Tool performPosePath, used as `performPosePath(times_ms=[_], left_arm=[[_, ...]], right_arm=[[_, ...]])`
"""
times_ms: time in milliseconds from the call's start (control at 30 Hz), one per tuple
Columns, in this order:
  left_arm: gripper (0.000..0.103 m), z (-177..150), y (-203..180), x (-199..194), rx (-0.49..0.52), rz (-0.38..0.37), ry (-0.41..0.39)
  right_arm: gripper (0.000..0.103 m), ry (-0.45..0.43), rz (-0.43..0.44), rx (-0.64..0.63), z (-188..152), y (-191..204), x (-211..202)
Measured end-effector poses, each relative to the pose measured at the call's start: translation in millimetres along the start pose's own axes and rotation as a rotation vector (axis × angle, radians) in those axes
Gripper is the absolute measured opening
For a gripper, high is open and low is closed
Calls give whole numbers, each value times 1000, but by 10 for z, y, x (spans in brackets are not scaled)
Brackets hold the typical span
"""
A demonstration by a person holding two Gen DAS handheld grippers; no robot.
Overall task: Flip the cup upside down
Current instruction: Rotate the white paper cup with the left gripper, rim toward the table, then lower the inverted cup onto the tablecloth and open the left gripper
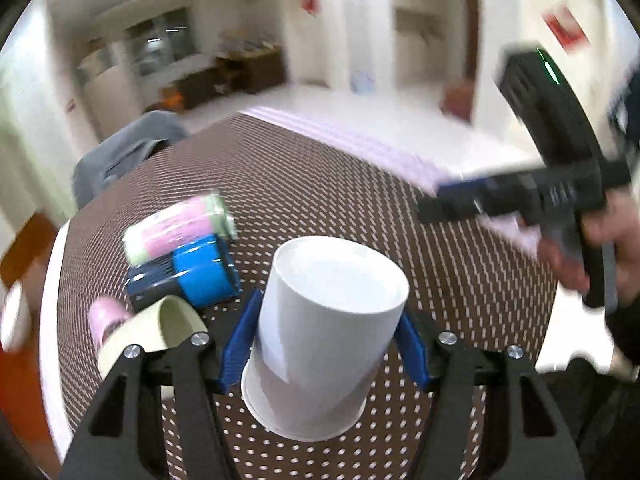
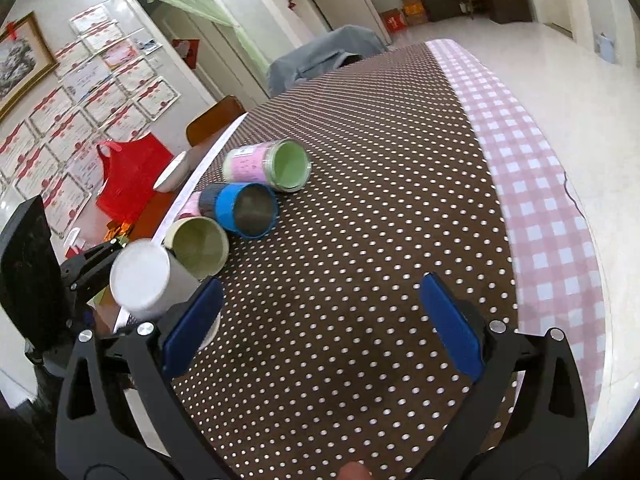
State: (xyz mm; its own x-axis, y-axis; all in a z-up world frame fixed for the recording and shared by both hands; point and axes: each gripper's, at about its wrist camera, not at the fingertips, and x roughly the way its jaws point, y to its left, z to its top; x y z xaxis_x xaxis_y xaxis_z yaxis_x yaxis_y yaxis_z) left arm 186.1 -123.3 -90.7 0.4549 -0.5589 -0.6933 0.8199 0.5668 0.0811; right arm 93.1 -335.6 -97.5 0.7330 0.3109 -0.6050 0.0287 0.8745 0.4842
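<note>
Gripping the plain white paper cup (image 1: pixel 326 332) mid-turn, the left gripper (image 1: pixel 324 344) should finish rotating before lowering it, right gripper (image 2: pixel 320 332) spread empty.

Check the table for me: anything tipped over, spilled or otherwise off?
Three cups lie on their sides on the dotted cloth: a pink-and-green cup, a blue cup and a cream cup. No spill visible. The left gripper holds the white cup.

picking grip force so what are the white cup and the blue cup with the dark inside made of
White cup, clamped in the left hand-held gripper: looks like thin paper or matte plastic, uniformly white with a rolled rim; the blur leaves it open. Blue cup, lying on the dotted tablecloth: glossy blue plastic band, with a grey interior that reflects like brushed steel, so probably metal-lined.
</note>
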Motion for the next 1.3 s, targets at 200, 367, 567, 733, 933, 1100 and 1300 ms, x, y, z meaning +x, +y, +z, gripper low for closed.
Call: performPosePath(times_ms=[200,367,567,733,933,1100,1300], left_arm=[[62,-178,255,-173,-257,29,-178],[62,-291,304,-92,-344,64,-224],[62,-418,280,-25,-411,96,-242],[62,-462,283,87,-423,130,-227],[82,-477,220,94,-414,190,-181],[89,-514,199,-101,-425,245,-187],[89,-533,151,-440,-440,327,-219]], right_arm=[[97,-9,6,-39,-60,128,-25],[97,-23,13,-67,-167,208,-93],[97,-34,13,-80,-334,200,-208],[97,-48,8,-89,-360,195,-279],[97,-53,15,-102,-383,260,-311],[97,-66,26,-110,-366,350,-335],[97,-88,39,-124,-327,508,-350]])
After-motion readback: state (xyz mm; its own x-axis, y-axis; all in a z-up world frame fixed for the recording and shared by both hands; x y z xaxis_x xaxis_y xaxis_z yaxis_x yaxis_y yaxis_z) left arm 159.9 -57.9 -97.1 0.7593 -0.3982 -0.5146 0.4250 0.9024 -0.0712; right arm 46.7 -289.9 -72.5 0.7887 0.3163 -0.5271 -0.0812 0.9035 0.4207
